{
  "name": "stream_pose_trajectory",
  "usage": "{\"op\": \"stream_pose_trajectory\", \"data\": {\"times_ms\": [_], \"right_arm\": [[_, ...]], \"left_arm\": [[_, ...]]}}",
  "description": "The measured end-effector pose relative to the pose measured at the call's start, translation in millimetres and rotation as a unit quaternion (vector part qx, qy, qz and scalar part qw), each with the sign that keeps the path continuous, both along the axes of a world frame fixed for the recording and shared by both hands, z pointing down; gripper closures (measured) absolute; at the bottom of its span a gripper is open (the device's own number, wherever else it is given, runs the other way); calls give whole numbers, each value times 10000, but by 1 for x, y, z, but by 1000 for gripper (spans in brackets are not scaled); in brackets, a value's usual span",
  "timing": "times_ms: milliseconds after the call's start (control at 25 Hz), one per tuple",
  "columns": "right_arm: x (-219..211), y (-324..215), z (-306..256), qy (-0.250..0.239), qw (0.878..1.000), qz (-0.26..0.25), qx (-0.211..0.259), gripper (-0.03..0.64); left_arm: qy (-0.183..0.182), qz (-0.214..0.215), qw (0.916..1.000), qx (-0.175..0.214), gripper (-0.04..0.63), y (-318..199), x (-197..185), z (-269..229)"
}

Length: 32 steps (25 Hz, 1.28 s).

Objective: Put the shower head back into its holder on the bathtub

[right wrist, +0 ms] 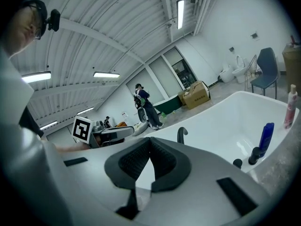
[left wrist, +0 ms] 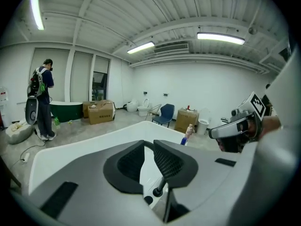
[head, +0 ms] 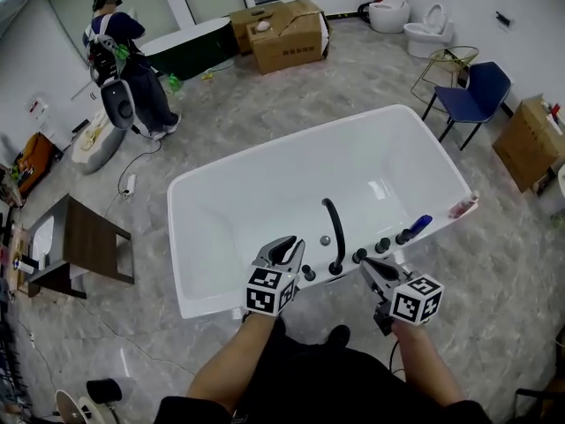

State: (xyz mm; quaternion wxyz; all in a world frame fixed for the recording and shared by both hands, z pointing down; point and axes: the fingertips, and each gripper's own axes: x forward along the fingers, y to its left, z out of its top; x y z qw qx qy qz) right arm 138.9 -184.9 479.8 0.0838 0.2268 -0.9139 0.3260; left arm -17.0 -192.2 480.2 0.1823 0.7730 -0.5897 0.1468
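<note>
Grippers sit nearest you, at the near rim of the glossy white rectangular bathtub (head: 199,303). Your left gripper (head: 287,244) has its jaws drawn all but together on nothing. Your right gripper (head: 367,265) has its jaws closed tip to tip, also empty.

Just beyond the left one, the slim black stick-shaped shower head (left wrist: 160,186) stands on the rim deck with its lower end at a round black socket. Its upper part is hidden behind your left gripper's jaw, and the head view shows it only as a small dark stub, so you cannot tell how deep it sits. Its long axis runs near upright, leaning to the right in the left gripper view.

Beside it along the rim stand the curved black tap spout (head: 333,232), three black knobs (head: 382,246) and a blue bottle (head: 420,224).

The tub's white basin lies open beyond. Past its far rim, grey floor runs to a dark blue chair (head: 477,95) and brown cardboard boxes (head: 287,34).
</note>
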Motion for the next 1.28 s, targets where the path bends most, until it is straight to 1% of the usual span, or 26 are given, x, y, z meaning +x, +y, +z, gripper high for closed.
{"op": "stream_pose_trajectory", "data": {"times_ms": [160,280,360,480,680,840,960,1120,1200,1280], "right_arm": [[-5,-11,-24,-81,9995,214,236,600],[-12,-22,-42,-189,9983,397,391,600],[-23,-28,-54,-247,9973,464,510,600],[-49,-31,-75,-272,9958,363,796,600],[-81,-40,-114,-177,9891,68,1460,600],[-89,-44,-149,-269,9791,-14,2018,600],[-85,-47,-168,-397,9722,104,2306,600],[-78,-49,-178,-508,9683,268,2433,601],[-75,-48,-176,-494,9685,279,2427,601],[-72,-48,-173,-467,9687,308,2417,601]], "left_arm": [[66,-94,9997,216,534,-9,-20,-26],[16,-39,9989,464,537,-17,-36,-53],[20,-27,9983,588,538,-20,-53,-69],[110,-47,9979,643,538,-19,-81,-87],[41,-115,9970,770,540,-17,-117,-107],[100,-234,9952,946,540,-17,-137,-130],[135,-355,9928,1134,540,-14,-147,-148],[294,-588,9886,1354,540,-16,-158,-165],[326,-633,9883,1352,541,-18,-159,-166],[286,-591,9891,1319,541,-19,-155,-164]]}}
